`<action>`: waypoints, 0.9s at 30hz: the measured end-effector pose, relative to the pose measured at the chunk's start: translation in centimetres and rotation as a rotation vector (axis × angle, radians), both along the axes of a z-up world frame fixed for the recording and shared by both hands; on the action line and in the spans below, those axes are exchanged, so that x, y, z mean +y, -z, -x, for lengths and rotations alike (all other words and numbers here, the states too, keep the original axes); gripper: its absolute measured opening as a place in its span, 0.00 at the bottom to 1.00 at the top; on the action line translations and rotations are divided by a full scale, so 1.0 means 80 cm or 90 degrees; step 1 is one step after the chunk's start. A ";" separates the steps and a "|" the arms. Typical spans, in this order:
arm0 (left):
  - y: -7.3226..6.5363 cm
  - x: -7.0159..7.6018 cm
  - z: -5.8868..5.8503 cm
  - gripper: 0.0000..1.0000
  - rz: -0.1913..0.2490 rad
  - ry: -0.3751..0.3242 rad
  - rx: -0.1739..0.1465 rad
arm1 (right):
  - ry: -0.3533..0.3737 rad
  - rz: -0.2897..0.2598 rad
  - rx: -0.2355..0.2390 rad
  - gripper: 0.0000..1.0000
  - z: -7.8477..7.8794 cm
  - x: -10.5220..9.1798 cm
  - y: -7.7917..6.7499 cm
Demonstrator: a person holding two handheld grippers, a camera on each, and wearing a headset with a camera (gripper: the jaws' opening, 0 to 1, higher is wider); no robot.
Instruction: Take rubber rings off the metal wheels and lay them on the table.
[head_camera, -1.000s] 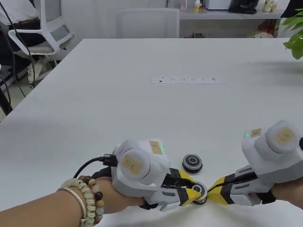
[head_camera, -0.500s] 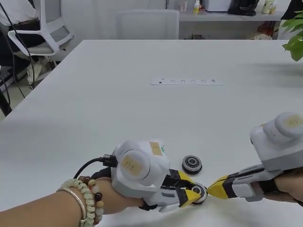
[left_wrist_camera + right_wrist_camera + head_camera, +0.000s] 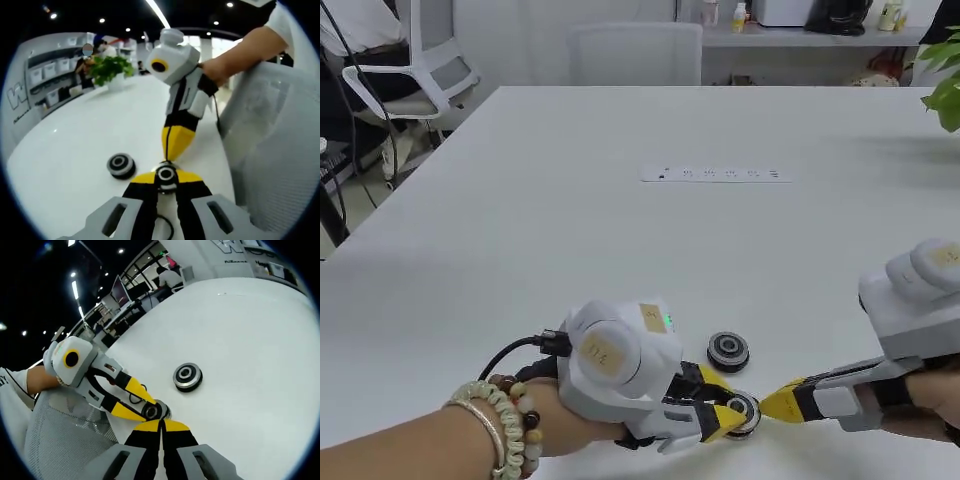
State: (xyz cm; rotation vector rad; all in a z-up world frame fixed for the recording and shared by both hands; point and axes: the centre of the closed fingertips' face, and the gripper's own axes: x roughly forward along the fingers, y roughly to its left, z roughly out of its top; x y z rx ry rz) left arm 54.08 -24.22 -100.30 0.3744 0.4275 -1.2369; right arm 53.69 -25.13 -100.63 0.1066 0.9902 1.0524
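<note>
While the left gripper (image 3: 730,412) clamps one metal wheel (image 3: 166,176) near the table's (image 3: 570,200) near edge, the right gripper's (image 3: 161,424) closed tips meet it.
A second wheel (image 3: 728,348) lies just beyond, clear of both; a power strip (image 3: 716,174) sits well apart. Compared with a second ago, the right gripper sits lower and further right.

Large white letter W (image 3: 13,93) on the back wall (image 3: 31,119), tan stickers (image 3: 647,317) unreadable
</note>
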 end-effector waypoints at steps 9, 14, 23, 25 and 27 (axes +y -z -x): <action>0.000 0.000 0.001 0.14 -0.002 0.001 -0.002 | 0.008 -0.022 0.016 0.00 0.002 0.003 -0.005; 0.000 0.001 0.001 0.14 -0.002 0.002 -0.003 | 0.005 -0.025 0.015 0.00 0.004 0.006 -0.007; 0.000 0.001 0.001 0.14 -0.002 0.000 -0.004 | -0.015 0.006 -0.027 0.00 0.003 0.005 -0.004; 0.000 0.001 0.001 0.14 -0.002 -0.001 -0.004 | -0.014 0.005 -0.027 0.00 0.002 0.005 -0.004; 0.001 0.001 0.001 0.14 -0.001 -0.001 -0.004 | -0.030 0.012 -0.054 0.00 0.002 0.007 -0.003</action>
